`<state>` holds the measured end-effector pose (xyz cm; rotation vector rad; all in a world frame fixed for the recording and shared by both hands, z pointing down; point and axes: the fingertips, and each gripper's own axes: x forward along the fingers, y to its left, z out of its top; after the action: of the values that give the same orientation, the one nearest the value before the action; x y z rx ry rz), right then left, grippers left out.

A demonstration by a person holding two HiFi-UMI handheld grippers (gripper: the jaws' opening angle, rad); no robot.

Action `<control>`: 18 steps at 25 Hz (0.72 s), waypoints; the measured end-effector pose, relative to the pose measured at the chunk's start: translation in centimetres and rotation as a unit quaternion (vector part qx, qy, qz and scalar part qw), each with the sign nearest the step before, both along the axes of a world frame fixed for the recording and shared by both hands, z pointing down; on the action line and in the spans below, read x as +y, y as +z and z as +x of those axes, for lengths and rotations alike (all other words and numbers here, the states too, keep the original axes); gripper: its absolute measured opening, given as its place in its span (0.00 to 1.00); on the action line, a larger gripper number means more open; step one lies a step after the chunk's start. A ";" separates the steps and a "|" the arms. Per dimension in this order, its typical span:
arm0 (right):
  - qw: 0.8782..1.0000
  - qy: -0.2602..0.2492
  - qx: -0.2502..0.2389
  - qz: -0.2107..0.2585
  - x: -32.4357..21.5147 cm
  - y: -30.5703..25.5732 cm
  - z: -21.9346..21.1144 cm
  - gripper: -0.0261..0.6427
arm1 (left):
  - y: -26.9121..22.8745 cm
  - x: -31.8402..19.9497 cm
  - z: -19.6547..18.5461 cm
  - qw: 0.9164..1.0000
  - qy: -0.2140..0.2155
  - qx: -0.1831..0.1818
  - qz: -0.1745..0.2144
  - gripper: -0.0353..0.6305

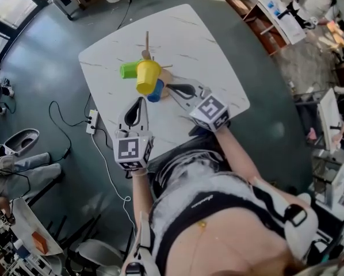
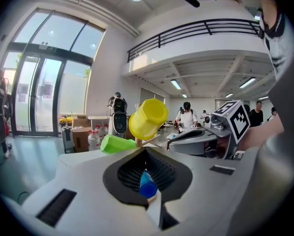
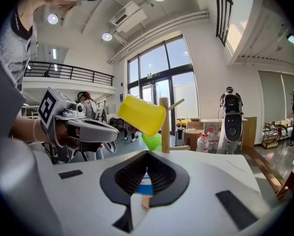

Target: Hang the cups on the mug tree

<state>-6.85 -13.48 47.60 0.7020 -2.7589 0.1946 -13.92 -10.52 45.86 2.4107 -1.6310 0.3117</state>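
The wooden mug tree (image 1: 147, 43) stands near the middle of the white marbled surface (image 1: 186, 30), and all three cups hang on it. From above they bunch on the side of the post nearest the person: the green cup (image 1: 127, 69) juts out to the left, the yellow cup (image 1: 147, 76) sits highest, and the blue cup (image 1: 156, 91) is tucked low beneath it, by the base.

The head view alone shows the whole layout. The left hand-held gripper (image 1: 141, 101) lies just short of the tree, and the right hand-held gripper (image 1: 173, 87) comes in from the other side, its tips right by the blue cup and the base. I cannot tell whether they touch. A power strip (image 1: 92, 121) with its cable lies on the dark floor beside the surface.

The two gripper views give what the top view cannot: the heights. In both, the yellow cup tilts on an upper peg with the green one below it, and the blue cup shows only as a sliver through the hollow behind the jaw tips. Each gripper view also catches the other hand-held gripper across the tree.

Both hand-held grippers have their jaws drawn together, tips meeting, with nothing clamped between them.

No view looks into any cup. The right gripper view also takes in a white robot (image 3: 231, 117) standing by the tall windows, with large bottles (image 3: 204, 142) on the floor near it.
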 end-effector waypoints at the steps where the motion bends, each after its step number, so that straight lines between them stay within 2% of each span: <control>1: 1.000 0.002 -0.001 0.001 0.1 0.0 -0.1 0.04 | 0.1 0.1 0.0 1.000 0.005 -0.002 0.001 0.06; 6: 1.000 0.007 0.003 0.008 1.1 -0.1 -0.6 0.04 | 0.3 0.5 -0.4 1.000 0.023 0.002 -0.001 0.06; 18: 0.998 0.055 -0.018 0.015 3.6 -0.4 -1.4 0.04 | 0.0 1.8 -0.9 0.998 0.058 0.030 -0.002 0.06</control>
<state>-8.28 -9.89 47.15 0.8685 -2.7642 0.1919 -14.80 -8.70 45.89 2.4915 -1.4678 0.2585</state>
